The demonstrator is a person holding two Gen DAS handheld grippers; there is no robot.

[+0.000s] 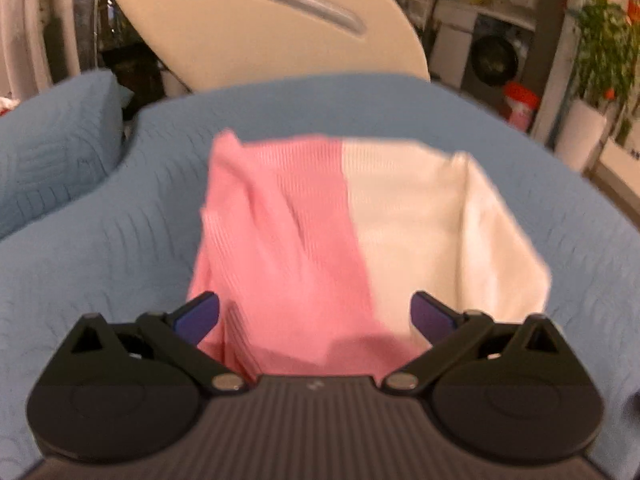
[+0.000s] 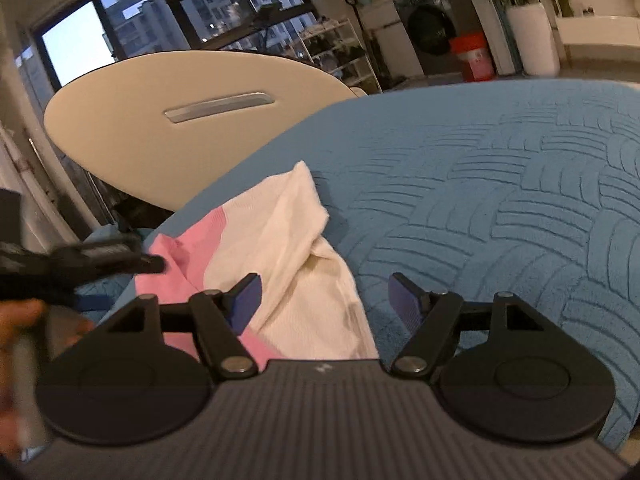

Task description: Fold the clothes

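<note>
A pink and white knit garment [image 1: 344,232] lies folded on a blue quilted cover [image 1: 100,260]. My left gripper [image 1: 315,316] hovers open over its near edge, the pink half between the blue pads. In the right wrist view the same garment [image 2: 280,248] lies left of centre on the cover [image 2: 500,208], with a white flap turned up. My right gripper [image 2: 325,300] is open above the white edge, with nothing pinched. The left gripper [image 2: 100,260] shows blurred at the left, over the pink part, with a hand [image 2: 20,320] below it.
A beige oval table top [image 1: 260,20] with a grey slot handle stands tilted behind the blue surface. A blue pillow [image 1: 52,148] sits at the left. Further back are a washing machine [image 1: 494,60], an orange bucket [image 2: 472,58], white planters [image 2: 532,36] and a window [image 2: 80,40].
</note>
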